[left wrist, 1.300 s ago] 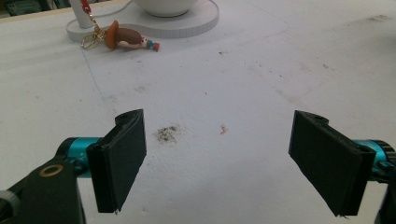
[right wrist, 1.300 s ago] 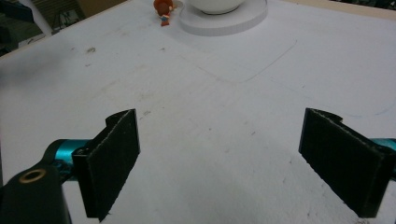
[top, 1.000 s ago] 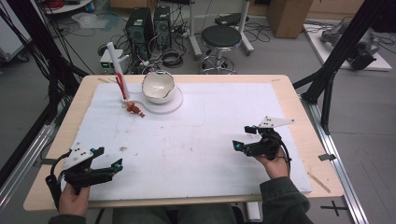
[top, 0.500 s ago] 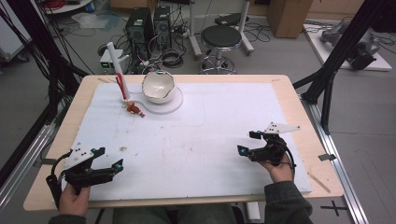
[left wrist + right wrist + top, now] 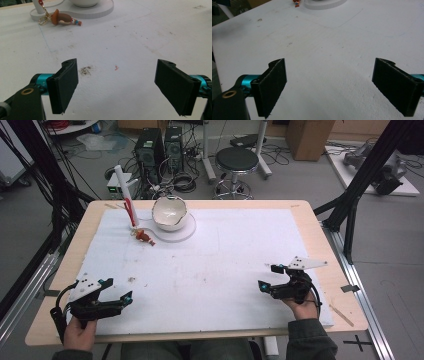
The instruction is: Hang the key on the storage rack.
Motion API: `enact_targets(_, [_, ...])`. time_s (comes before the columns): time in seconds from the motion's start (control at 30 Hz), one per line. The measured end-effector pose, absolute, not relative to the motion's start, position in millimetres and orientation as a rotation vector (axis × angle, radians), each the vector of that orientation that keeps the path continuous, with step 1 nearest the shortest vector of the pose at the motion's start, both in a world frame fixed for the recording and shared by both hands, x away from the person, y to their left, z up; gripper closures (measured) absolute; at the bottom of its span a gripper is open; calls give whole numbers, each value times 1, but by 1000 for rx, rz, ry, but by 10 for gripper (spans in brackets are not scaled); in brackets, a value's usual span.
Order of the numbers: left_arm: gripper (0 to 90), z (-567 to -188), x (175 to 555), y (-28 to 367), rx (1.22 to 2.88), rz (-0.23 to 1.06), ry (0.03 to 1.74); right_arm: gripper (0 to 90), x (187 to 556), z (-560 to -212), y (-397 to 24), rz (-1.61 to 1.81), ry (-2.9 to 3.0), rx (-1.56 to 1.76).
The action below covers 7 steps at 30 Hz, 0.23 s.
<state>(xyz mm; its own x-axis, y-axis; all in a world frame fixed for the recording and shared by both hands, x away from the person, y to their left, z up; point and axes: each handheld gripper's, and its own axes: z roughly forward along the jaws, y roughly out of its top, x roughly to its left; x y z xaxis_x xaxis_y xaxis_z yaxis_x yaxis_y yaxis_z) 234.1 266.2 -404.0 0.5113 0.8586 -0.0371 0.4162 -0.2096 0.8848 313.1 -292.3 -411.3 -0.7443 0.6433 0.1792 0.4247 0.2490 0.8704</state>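
Note:
A white bowl [image 5: 170, 214] sits on a white base plate [image 5: 186, 234] at the far left of the table, beside a leaning white post [image 5: 125, 190] with a red band. A small brown keychain figure [image 5: 143, 237] [image 5: 63, 18] lies in front of the post. My left gripper [image 5: 117, 289] [image 5: 120, 85] rests open near the front left edge, nothing between its jaws. My right gripper [image 5: 268, 276] [image 5: 332, 85] is open and holds nothing at the front right. The base plate's rim [image 5: 324, 5] and the figure [image 5: 296, 3] show far ahead in the right gripper view.
A white sheet [image 5: 225, 265] covers most of the wooden table [image 5: 330, 245]; small dirt marks [image 5: 86, 70] lie just ahead of the left gripper. Beyond the far edge stand a stool [image 5: 237, 160], computer cases [image 5: 157, 145] and cables. Black frame legs [image 5: 360, 185] rise at the right.
My right gripper has drifted slightly toward the near edge of the table. The left gripper and the objects have stayed put.

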Motion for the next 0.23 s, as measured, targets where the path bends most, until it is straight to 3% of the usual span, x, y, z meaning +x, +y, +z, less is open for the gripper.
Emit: enact_targets(0.23, [195,-404,238,262,1831,588,1057,115,311,-411,-296,1501,2300,993])
